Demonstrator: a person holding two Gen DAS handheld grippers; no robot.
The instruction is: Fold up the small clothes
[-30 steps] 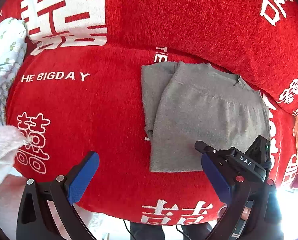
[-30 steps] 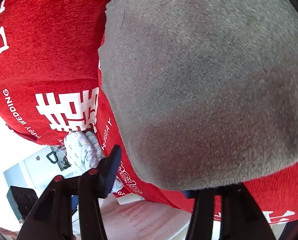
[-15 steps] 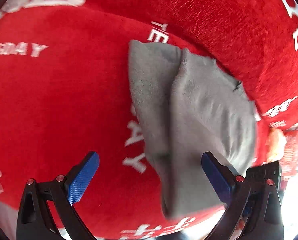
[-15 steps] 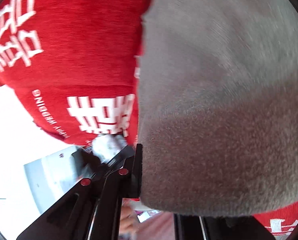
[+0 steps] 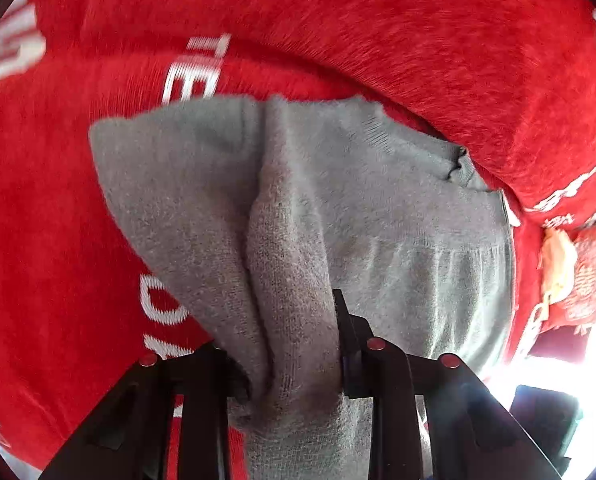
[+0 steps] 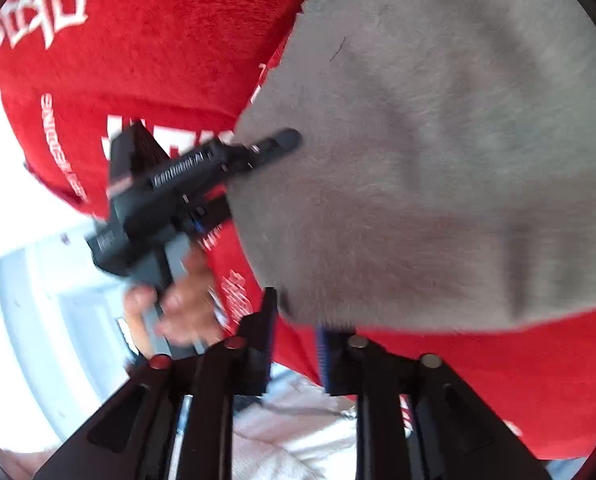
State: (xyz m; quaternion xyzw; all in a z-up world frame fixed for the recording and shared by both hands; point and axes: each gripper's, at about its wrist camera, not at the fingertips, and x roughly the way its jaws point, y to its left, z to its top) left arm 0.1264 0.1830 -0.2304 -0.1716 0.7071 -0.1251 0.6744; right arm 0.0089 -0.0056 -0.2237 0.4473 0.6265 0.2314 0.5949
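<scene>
A grey knit garment (image 5: 378, 220) lies folded on a red cover (image 5: 338, 32) with white lettering. My left gripper (image 5: 289, 364) is shut on a bunched near edge of the garment, cloth pinched between both fingers. In the right wrist view the same garment (image 6: 438, 160) fills the upper right. My right gripper (image 6: 298, 340) is shut on the garment's lower left corner, its fingers a narrow gap apart. The left gripper (image 6: 257, 156) also shows there from the side, held by a hand, its tip on the garment's left edge.
The red cover (image 6: 137, 60) spreads over a cushioned seat and backrest. A red and cream packet (image 5: 570, 272) lies at the right edge of the seat. A pale floor and white furniture (image 6: 37, 280) show beyond the seat's edge.
My left gripper moved forward onto the garment's near edge and shut on it, bunching the cloth. My right gripper stayed at the garment's corner, and the left gripper came into its view.
</scene>
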